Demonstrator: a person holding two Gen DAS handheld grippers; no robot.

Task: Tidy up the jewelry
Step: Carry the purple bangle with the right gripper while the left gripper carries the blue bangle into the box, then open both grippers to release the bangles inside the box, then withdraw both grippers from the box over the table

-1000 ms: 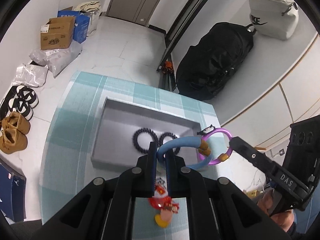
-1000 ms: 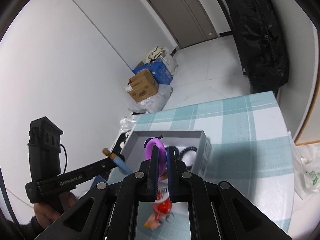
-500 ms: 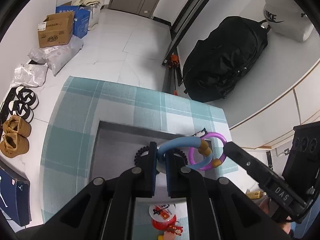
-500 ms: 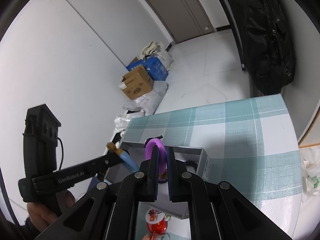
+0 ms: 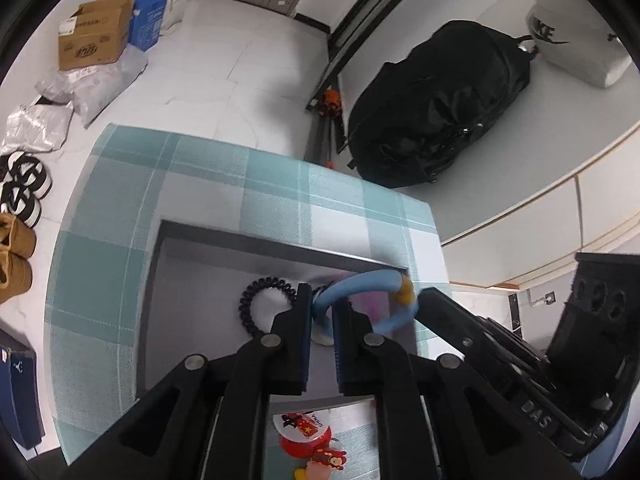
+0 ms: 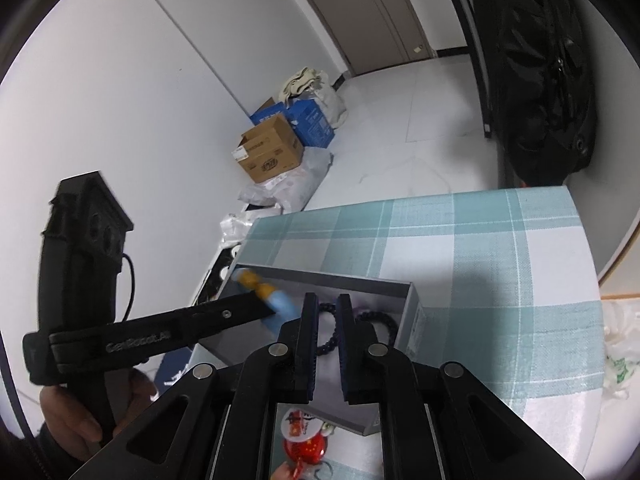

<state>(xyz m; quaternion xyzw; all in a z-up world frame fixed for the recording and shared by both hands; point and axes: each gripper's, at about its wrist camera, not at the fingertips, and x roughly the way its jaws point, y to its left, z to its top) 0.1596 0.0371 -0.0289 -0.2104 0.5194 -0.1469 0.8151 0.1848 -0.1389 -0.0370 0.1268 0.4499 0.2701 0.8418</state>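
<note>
My left gripper [image 5: 322, 312] is shut on a blue ring bracelet [image 5: 360, 286] with an orange bead and holds it over the grey tray [image 5: 280, 240]; the ring also shows in the right wrist view [image 6: 276, 300]. A blurred purple ring [image 5: 372, 300] is in the tray under it. My right gripper [image 6: 328, 312] is open and empty just above the tray [image 6: 416, 316]. Black bead bracelets [image 5: 256, 300] lie in the tray, also in the right wrist view [image 6: 376, 316].
A red charm keyring [image 5: 312, 440] lies on the checked tablecloth [image 5: 112, 240] in front of the tray. A black backpack [image 5: 440, 104], boxes [image 5: 96, 40] and shoes [image 5: 16, 248] are on the floor around the table.
My right gripper has opened and let go of the purple ring, which has dropped into the tray. Both grippers have moved forward over the tray. The left gripper still holds the blue ring.
</note>
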